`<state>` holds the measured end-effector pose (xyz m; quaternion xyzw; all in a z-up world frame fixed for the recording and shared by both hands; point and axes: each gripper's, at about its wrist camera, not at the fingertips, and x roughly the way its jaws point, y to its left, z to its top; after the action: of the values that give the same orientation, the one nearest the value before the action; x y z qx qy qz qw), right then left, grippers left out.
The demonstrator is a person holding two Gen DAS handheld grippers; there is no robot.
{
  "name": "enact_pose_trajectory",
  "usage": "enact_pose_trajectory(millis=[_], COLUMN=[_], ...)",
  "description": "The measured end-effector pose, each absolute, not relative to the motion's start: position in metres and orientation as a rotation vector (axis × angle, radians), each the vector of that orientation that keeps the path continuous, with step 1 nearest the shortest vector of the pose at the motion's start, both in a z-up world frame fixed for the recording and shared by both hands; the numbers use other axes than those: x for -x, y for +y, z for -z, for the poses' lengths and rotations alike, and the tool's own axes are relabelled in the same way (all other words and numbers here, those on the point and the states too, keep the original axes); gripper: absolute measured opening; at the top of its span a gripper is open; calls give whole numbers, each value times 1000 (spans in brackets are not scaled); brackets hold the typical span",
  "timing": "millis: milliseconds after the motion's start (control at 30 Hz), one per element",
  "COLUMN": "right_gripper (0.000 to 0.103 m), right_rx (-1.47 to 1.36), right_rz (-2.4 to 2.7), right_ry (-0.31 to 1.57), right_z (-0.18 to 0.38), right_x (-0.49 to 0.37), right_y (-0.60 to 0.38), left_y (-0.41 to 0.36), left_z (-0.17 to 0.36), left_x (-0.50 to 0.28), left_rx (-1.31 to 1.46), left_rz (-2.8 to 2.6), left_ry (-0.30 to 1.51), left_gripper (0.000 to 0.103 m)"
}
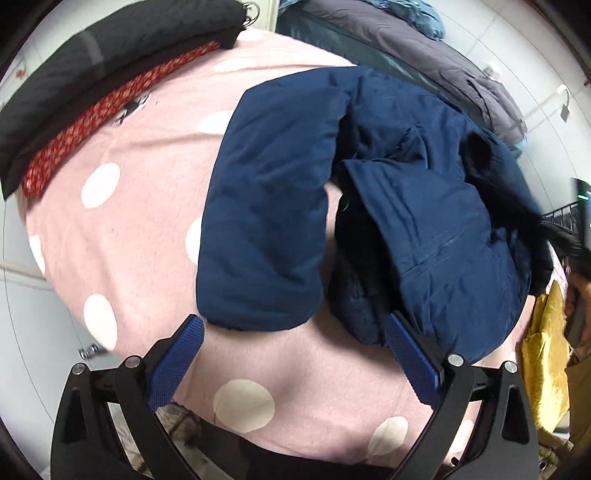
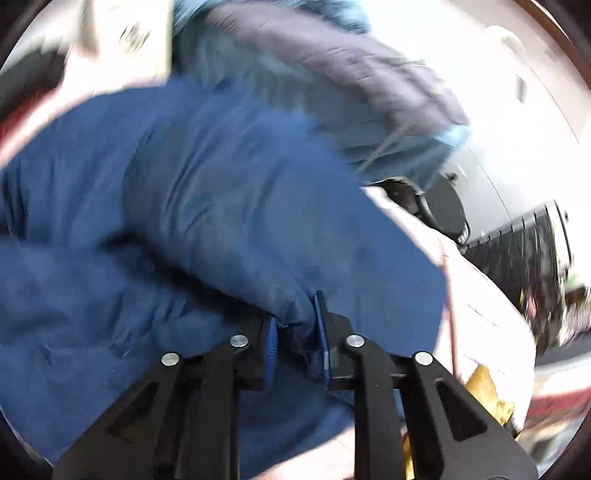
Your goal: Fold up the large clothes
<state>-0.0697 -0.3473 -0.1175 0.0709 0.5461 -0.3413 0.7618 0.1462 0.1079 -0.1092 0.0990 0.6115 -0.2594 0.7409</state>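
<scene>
The left tongs (image 1: 295, 339) stand wide apart with nothing between the two blue pads (image 1: 177, 363), hovering just above the near edge of the pink blanket (image 1: 140, 229) and just short of the navy padded jacket (image 1: 424, 206). That one jacket, the landmark here, lies crumpled on the blanket, one sleeve (image 1: 266, 221) stretched toward the camera on its left side and the dark lining showing in the gap between sleeve and body. The right tongs (image 2: 295, 325) are clamped on a fold of the jacket (image 2: 221, 206) at its near hem, cloth pinched between both pads; that view is smeared by motion. About nine white dots show on the blanket around the jacket, most to its left and in front. To the right of the jacket, at the blanket's edge, sits one bundle of yellow fabric (image 1: 546, 354). Left of the jacket and farther back, one red patterned cloth (image 1: 96, 122) lies as a strip, with one folded black garment (image 1: 110, 48) on top of it. Behind the jacket, farthest away, one grey quilted coat (image 1: 424, 48) is heaped, with a patch of light blue fabric (image 1: 424, 18) above it.
</scene>
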Motion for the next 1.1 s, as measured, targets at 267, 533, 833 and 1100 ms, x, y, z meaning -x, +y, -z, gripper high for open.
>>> enact_pose_trajectory(millis=[267,533,833,1100], right_gripper=[14,66,80,86], right_rx=[-486,-1022,-635,-346], right_rz=[1158,1430,1246,527], right_ry=[971,896,952,1181], right_z=[27,63,65,118], right_x=[257,432,352,209], right_y=[-484,-521,-386,-224], left_y=[67,32,38,57], left_z=[100,99,104,102], left_x=[-135,-113,-115,-124], left_rx=[-297,-347,-335,-313], left_rz=[681,778,746,708], left_ry=[1307,1301,1331,1326], left_gripper=[96,96,96,96])
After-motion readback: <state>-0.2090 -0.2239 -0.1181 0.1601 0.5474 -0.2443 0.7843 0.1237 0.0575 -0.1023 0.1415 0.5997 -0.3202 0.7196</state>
